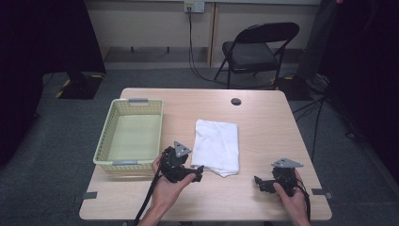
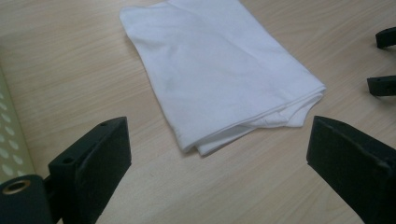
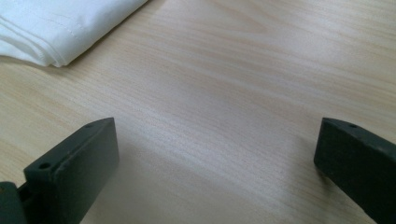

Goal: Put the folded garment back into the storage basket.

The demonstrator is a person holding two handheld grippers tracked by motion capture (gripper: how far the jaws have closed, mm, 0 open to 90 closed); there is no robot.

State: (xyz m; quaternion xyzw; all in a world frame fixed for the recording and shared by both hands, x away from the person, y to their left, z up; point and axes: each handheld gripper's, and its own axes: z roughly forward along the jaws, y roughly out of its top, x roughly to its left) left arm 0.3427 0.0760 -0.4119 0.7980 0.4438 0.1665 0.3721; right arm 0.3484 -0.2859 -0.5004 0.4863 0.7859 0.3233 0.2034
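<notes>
A white cloth (image 1: 216, 146) is laid flat, folded into a rectangle, at the middle of the worktop (image 1: 263, 127), its layered edges turned toward the near edge.

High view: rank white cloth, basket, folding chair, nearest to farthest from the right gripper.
From the right gripper, at the table's near right:
1. White cloth, folded, mid-table, to its left.
2. Basket, at the table's left side, beyond the cloth.
3. Folding chair, on the floor past the table's far edge.
</notes>
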